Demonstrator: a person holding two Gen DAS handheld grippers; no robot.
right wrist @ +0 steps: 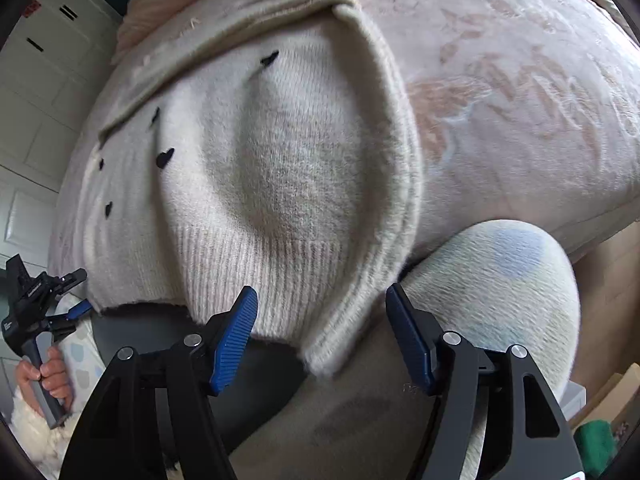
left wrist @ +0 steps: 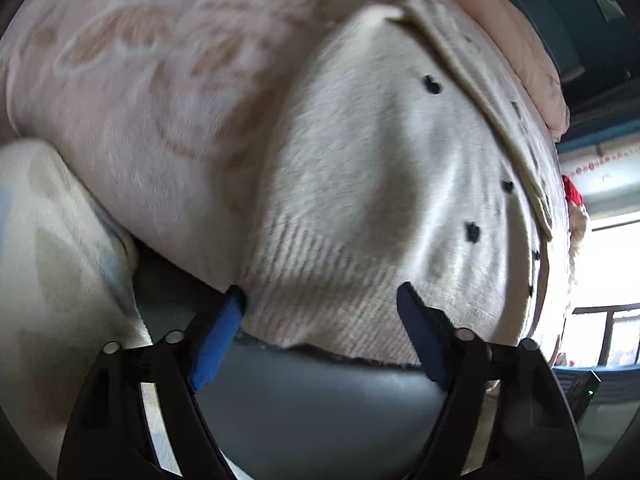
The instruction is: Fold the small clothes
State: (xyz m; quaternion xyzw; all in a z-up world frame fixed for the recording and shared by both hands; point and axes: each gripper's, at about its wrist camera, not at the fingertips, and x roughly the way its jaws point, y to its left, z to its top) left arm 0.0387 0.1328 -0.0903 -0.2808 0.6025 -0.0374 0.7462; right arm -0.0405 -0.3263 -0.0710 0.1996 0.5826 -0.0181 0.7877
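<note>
Nearest, both claws stand apart and empty at the ribbed hem of the cream sweater (left wrist: 360, 184), which lies spread on a pink blanket (left wrist: 152, 80) over a bed. The left claw (left wrist: 320, 300) straddles the hem's left corner, the right claw (right wrist: 320, 304) its right corner. From the hem, the sweater's long axis runs straight away toward the far collar, so the coming fold likely carries hem toward collar.
</note>
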